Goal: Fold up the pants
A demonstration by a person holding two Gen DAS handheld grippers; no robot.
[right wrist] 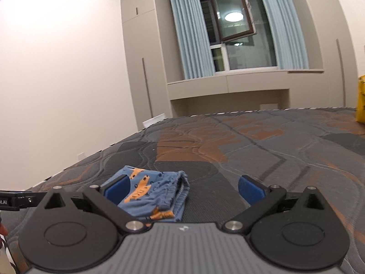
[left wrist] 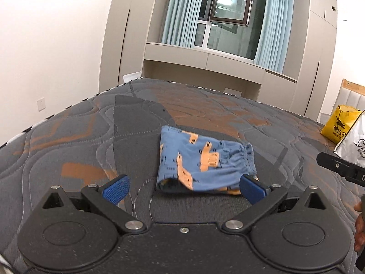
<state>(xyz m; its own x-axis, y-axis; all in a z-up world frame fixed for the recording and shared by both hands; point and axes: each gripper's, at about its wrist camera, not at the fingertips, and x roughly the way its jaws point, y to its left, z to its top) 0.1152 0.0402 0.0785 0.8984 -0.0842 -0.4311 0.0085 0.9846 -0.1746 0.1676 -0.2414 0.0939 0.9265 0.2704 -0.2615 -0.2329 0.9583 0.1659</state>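
Small blue pants with orange prints (left wrist: 203,162) lie folded into a compact bundle on the grey and orange quilted mattress (left wrist: 91,137). My left gripper (left wrist: 184,188) is open and empty, just in front of the bundle's near edge, its right pad (left wrist: 252,188) at the bundle's corner. In the right wrist view the pants (right wrist: 155,194) lie left of centre, waistband to the right. My right gripper (right wrist: 182,190) is open and empty, above the mattress (right wrist: 273,159), its left pad (right wrist: 117,189) in front of the fabric. Part of the right gripper's body shows in the left view (left wrist: 342,169).
A yellow bag (left wrist: 340,123) and a white bag (left wrist: 353,143) stand at the mattress's right side. The yellow bag shows in the right view (right wrist: 361,100). Beige wardrobes (left wrist: 127,34), a window with blue curtains (left wrist: 230,13) and a white wall lie beyond the bed.
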